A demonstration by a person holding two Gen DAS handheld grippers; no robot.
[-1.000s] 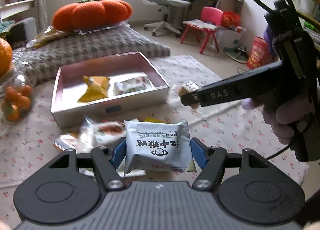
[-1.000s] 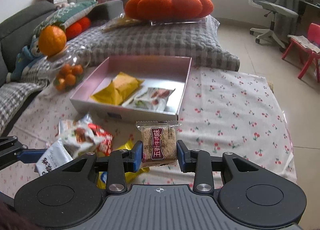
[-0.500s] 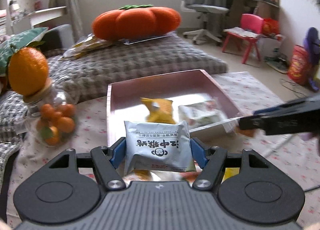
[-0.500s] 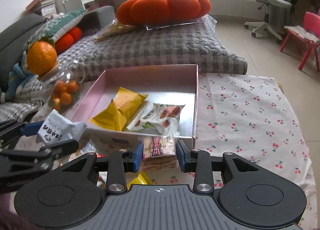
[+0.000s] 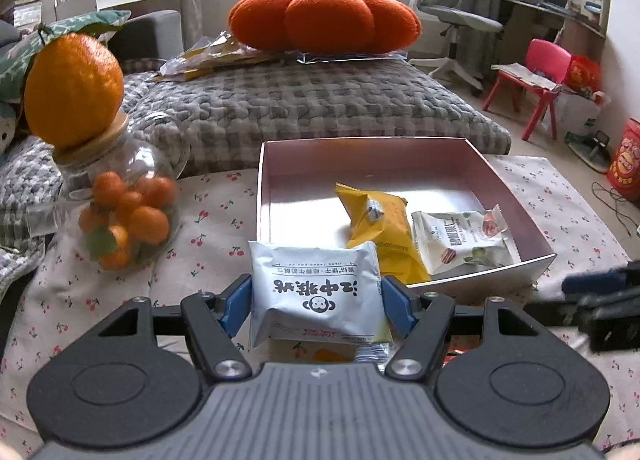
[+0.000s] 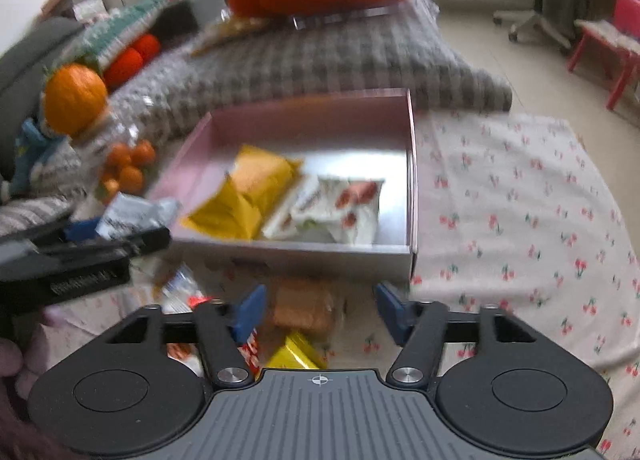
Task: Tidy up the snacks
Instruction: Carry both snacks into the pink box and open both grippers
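Observation:
My left gripper (image 5: 316, 300) is shut on a white snack packet (image 5: 316, 292) with black characters, held just before the near left corner of the pink box (image 5: 360, 143). A yellow packet (image 5: 380, 227) and a white-and-green packet (image 5: 464, 240) lie inside the box. The right gripper (image 6: 320, 308) hangs low in front of the box's near wall (image 6: 320, 256) and its jaws are opening. A brown snack packet (image 6: 300, 310) sits blurred between them, clear of both blue pads. In the right wrist view the left gripper (image 6: 120, 236) and its packet (image 6: 132, 215) show at the left.
A glass jar of small oranges (image 5: 120, 219) with a large orange (image 5: 72, 87) on its lid stands left of the box. Loose snacks (image 6: 296, 352) lie on the cherry-print cloth (image 6: 520, 219) under the right gripper. A grey cushion (image 5: 320, 107) bearing a pumpkin pillow (image 5: 324, 19) lies behind.
The right gripper's jaws have spread and let go of the brown packet, which now sits loose before the box's near wall. The left gripper carried its white packet closer to the box.

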